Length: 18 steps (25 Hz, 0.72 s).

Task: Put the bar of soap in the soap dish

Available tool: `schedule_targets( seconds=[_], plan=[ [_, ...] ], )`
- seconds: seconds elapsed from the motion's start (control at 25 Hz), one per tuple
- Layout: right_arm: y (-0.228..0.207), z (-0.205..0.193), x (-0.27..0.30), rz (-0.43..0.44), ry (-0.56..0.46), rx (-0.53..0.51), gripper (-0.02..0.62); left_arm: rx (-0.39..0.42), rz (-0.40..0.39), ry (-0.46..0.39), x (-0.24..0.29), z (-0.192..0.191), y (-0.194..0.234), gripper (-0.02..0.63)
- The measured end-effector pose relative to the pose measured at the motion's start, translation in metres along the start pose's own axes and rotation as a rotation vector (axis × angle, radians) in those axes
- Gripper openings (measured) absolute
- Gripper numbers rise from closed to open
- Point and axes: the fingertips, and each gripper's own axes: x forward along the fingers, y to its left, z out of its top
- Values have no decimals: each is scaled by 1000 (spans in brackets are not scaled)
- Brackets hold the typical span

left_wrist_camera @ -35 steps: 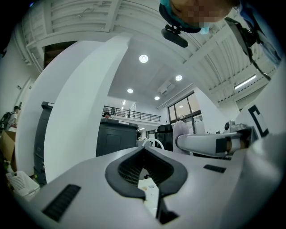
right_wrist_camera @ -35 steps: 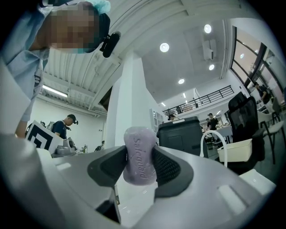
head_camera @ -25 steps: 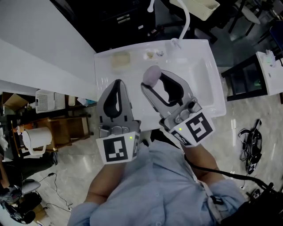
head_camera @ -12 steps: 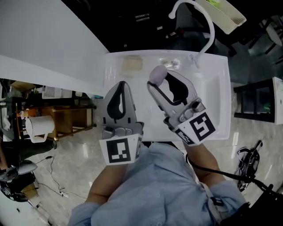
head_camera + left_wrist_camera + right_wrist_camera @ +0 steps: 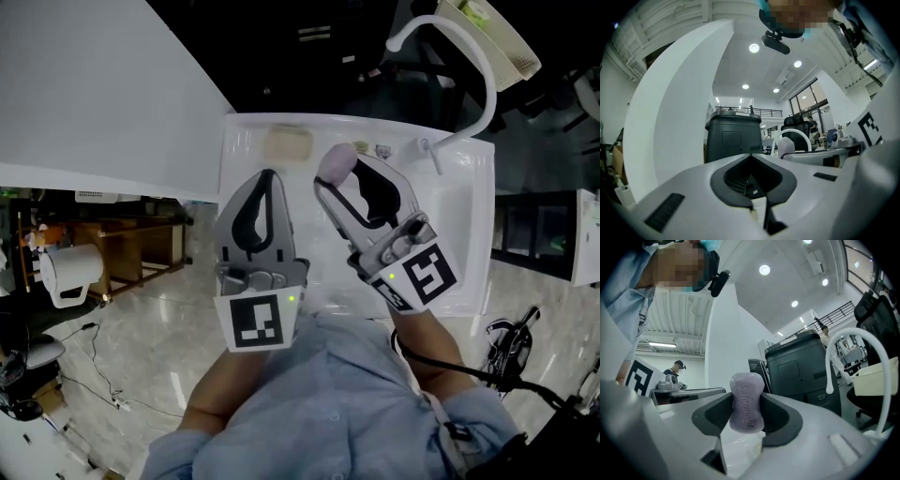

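My right gripper (image 5: 334,175) is shut on a pale purple bar of soap (image 5: 336,161), held above the white sink unit (image 5: 459,244). In the right gripper view the soap (image 5: 746,401) stands upright, pinched at its waist between the jaws of the gripper (image 5: 746,408). A cream soap dish (image 5: 288,143) lies on the sink's far ledge, a little left of the soap and beyond it. My left gripper (image 5: 267,178) hovers to the left of the right one, shut with nothing in it; its closed tips (image 5: 752,180) show in the left gripper view.
A white curved faucet (image 5: 461,56) arches over the back right of the sink, with small fittings (image 5: 382,150) at its base. A white wall panel (image 5: 103,103) stands to the left. A dark cabinet (image 5: 799,366) stands behind. Cables (image 5: 511,349) lie on the marble floor.
Both grippers have drifted slightly toward the sink's back ledge, with the soap still clamped in the right one. The camera view has shifted, so the sink and faucet sit further right.
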Motion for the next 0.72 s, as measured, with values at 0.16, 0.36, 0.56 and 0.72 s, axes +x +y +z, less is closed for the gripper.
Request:
schedule_targets(
  seconds=[0.16,0.36,0.56,0.72],
  plan=[
    [-13,-20,18,-5,36,11,179,-24,-10,17,20,-17,11,8],
    [-26,-45,39,-15,75,21,179,-39,-13,41,39,-38,29,8],
    [-39,-74,61,-28,120,53,179,-57,-23,73,54,-62,46,8],
    [-51,-99,76,-21,160,60,179,-60,-19,96,68,-82,59,8]
  ],
)
